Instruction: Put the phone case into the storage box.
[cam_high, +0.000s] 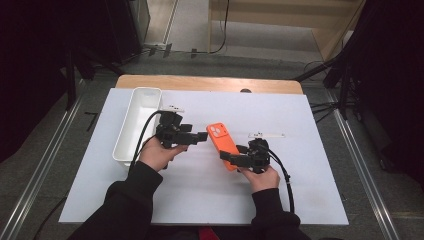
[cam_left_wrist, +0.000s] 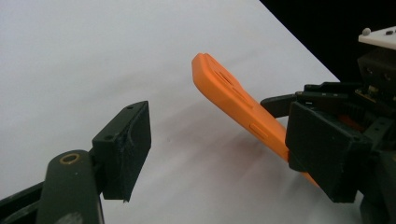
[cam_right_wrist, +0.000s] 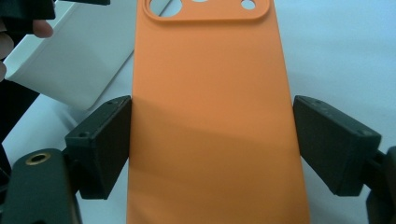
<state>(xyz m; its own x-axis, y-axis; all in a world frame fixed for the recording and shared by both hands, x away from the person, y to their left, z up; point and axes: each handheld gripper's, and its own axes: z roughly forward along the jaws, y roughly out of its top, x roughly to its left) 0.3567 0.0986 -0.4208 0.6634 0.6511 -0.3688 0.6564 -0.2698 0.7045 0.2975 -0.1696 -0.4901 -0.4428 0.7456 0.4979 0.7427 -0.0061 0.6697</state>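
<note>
Your right gripper (cam_high: 231, 156) has the orange phone case (cam_high: 223, 143) sitting between its jaws, lifted at an angle off the table (cam_high: 310, 200); can't tell if it's clamped. Your left gripper (cam_high: 202, 136) is wide open, empty, just beside the case's far end.

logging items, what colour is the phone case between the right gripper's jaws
Orange phone case, clearest in the right gripper view.

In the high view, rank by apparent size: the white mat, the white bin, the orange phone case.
1. white mat, by far the largest.
2. white bin, long and narrow.
3. orange phone case, smallest; its near end is hidden by the right gripper, but the order holds.
</note>
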